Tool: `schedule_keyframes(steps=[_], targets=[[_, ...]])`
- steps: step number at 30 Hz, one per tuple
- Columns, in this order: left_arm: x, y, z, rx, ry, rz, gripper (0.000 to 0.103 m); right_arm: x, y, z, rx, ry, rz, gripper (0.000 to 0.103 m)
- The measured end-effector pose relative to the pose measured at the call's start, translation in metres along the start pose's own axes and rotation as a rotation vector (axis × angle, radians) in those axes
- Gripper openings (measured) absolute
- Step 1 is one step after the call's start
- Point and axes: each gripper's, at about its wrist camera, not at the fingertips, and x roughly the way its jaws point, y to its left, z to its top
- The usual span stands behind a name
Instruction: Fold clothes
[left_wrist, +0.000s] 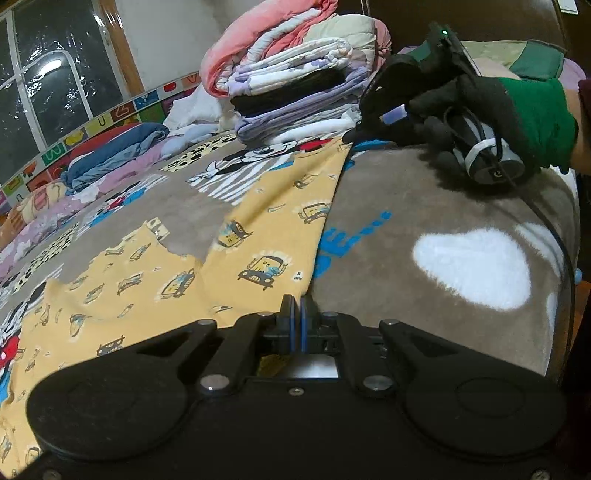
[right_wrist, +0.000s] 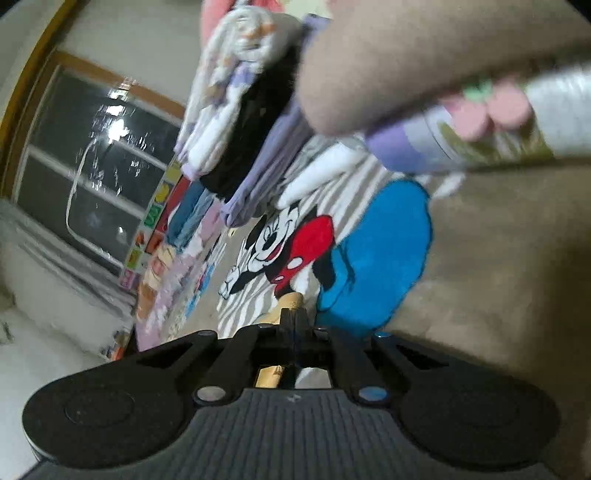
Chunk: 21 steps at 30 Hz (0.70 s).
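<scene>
Left wrist: left gripper (left_wrist: 296, 306) clenched on yellow garment (left_wrist: 236, 251) edge — right gripper (right_wrist: 294, 321) likewise.

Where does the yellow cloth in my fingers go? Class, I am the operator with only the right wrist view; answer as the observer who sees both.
Observer: The yellow garment lies spread over the blanket, car print up.
Operator: Who holds its other end?
Observer: The left gripper, shut on the near end of the same edge.
Operator: Is that edge slack?
Observer: No, it runs fairly straight to the right gripper.
</scene>
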Motion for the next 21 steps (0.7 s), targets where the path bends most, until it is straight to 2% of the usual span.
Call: schedule_keyframes(steps=[2,8,9,12,16,18,21], targets=[[-0.001,0.0,0.0,0.006,0.001,-0.007,0.001,0.0,-0.008,0.0,0.03,0.013,-0.036,0.003],[-0.006,0.002,0.0,0.024,-0.019,-0.024,0.001,0.001,-0.003,0.004,0.01,-0.022,-0.059,0.008],[-0.006,0.001,0.0,0.035,-0.015,-0.024,0.001,0.001,-0.003,0.006,0.007,-0.029,-0.063,0.013],[-0.005,0.001,-0.001,0.042,-0.01,-0.027,0.001,0.002,0.0,0.009,-0.009,-0.048,-0.075,0.037],[-0.004,0.001,-0.002,0.032,-0.008,-0.031,0.001,0.011,0.011,0.015,-0.103,-0.031,-0.075,0.04],[-0.004,0.002,-0.003,0.027,-0.01,-0.033,0.001,0.019,0.024,0.018,-0.203,0.0,-0.054,0.04],[-0.004,0.004,-0.004,0.016,-0.011,-0.04,0.001,0.034,0.042,0.019,-0.365,0.045,-0.07,0.041]])
